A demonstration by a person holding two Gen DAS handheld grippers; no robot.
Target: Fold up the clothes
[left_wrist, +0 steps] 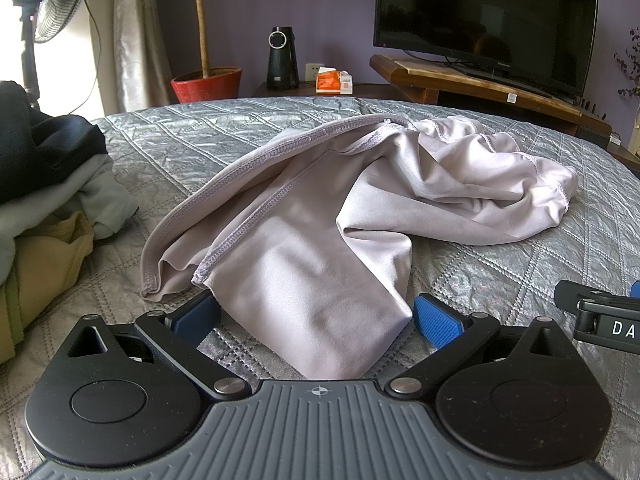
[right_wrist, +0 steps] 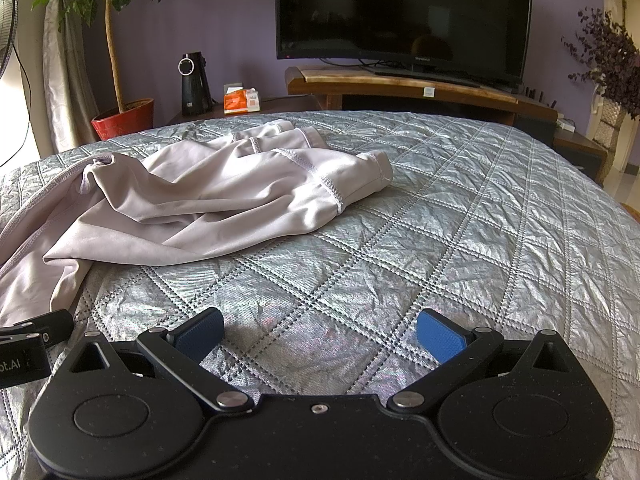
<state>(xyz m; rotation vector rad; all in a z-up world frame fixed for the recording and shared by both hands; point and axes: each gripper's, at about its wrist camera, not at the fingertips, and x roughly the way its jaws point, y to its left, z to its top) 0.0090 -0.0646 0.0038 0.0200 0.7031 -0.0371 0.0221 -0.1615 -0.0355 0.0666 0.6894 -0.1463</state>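
Two hand-held grippers sit low over a bed (right_wrist: 460, 208) with a quilted silver cover, both pointing toward the far wall. The left hand-held gripper (left_wrist: 316, 320) fills the bottom of its own view, level with the bed, its blue pads (left_wrist: 436, 322) spread wide apart. A lilac garment (left_wrist: 304, 220) lies crumpled across the middle of that frame, and its near end reaches down between the two pads, covering part of the left one; nothing is pinched. Whether the cloth touches the pads cannot be told.

The right hand-held gripper (right_wrist: 320, 334) is likewise held flat at the bottom of its view, pads wide apart over bare quilt with nothing between them. In this view the garment lies at centre left, running off the left edge, well apart from the pads. The left tool's black edge shows at the lower left of this frame, just beside the right one.

At the left edge of the left view, a pile of clothes (left_wrist: 44, 208) in dark, grey and tan rests on the bed. Beyond the bed, a dark TV (right_wrist: 404, 12) stands on a wooden stand at upper centre, and a potted plant (right_wrist: 124, 118) in a red pot stands at upper left.
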